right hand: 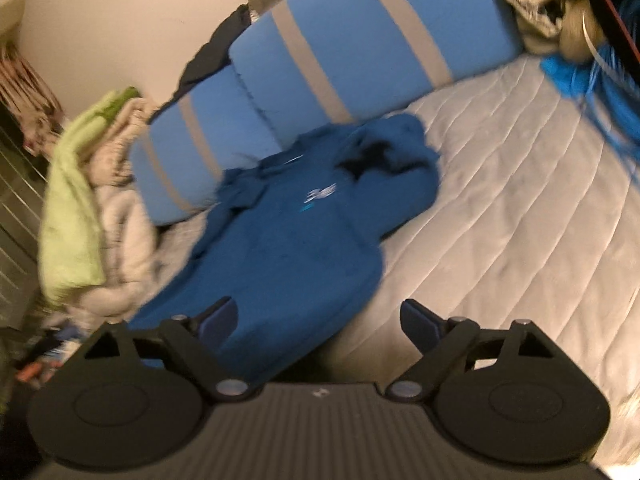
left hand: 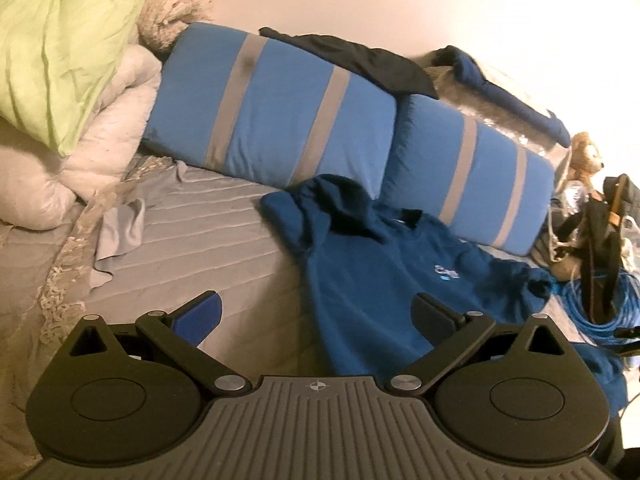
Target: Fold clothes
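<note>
I hold my left gripper [left hand: 316, 312] low over the near part of the bed [left hand: 208, 232], pointing toward the pillows, with its fingers [left hand: 204, 312] spread wide and nothing between them. The blue sweatshirt [left hand: 372, 272] lies spread on the grey quilted cover just ahead of it, logo side up, its hood bunched against the two blue pillows with grey stripes [left hand: 272, 108]. My left gripper's right-hand finger sits over the lower part of the sweatshirt, the other over bare quilt; I cannot tell whether either touches.

My right gripper [right hand: 316, 320] hangs over the hem end of the sweatshirt [right hand: 288, 248], tilted so the bed runs diagonally in its view, which is blurred. Its fingers [right hand: 420, 320] are also wide apart and empty, one over the blue cloth, the other over the bare quilt [right hand: 500, 220].

A green duvet [left hand: 68, 40] and white bedding are heaped at the left, and a dark garment [left hand: 360, 60] drapes over the pillows.
</note>
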Tool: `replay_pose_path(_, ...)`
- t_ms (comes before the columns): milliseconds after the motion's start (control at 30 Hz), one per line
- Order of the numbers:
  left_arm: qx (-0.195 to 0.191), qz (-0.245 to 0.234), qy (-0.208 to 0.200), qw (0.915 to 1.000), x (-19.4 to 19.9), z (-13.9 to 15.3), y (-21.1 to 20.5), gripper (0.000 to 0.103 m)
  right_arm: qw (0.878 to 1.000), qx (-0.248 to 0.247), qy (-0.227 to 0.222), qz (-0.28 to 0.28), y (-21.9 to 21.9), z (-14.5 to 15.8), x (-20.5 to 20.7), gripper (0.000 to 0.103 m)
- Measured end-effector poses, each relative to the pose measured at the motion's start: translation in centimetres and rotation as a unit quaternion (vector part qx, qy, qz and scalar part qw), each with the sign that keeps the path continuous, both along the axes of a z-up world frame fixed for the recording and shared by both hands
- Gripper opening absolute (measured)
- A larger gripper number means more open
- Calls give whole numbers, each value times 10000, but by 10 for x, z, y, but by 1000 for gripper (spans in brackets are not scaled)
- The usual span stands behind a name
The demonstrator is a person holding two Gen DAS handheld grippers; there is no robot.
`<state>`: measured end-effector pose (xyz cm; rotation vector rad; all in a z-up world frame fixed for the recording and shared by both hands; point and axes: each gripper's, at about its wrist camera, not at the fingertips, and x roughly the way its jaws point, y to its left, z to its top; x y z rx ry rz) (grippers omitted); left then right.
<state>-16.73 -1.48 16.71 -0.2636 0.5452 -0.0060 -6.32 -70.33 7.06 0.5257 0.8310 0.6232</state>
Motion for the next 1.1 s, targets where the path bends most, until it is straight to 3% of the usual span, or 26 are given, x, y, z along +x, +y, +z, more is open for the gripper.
replay_pose_path(133, -97, -105, 54, 9999, 1, -3, -2, 103, 9994, 209, 252, 125, 3, 6, -16, 81)
replay_pose_path(233, -203, -145, 38, 9997, 1, -5, -3, 103, 9981, 366, 441, 219, 5, 11, -27, 69)
replay_pose_path(500, -350, -159, 85, 9992, 1, -6, -6, 103, 9974, -410, 511, 291, 25, 30, -44, 41)
replay_pose_path(633, -378, -168, 78, 9991, 0, -6, -7, 103, 9956, -591, 682, 248, 33, 37, -43, 36)
replay_pose_path(733, -423, -151, 109, 9989, 0, -7, -8, 103, 9941, -699, 804, 215, 38, 38, -41, 19)
replay_pose_path(767, -439, -153, 116, 9989, 0, -7, -8, 103, 9938, -716, 830, 194, 38, 38, -41, 9)
replay_pose_path(1100, -487, -145, 102, 9987, -7, -5, -9, 103, 9936, -678, 807, -396, 17, 44, -41, 4)
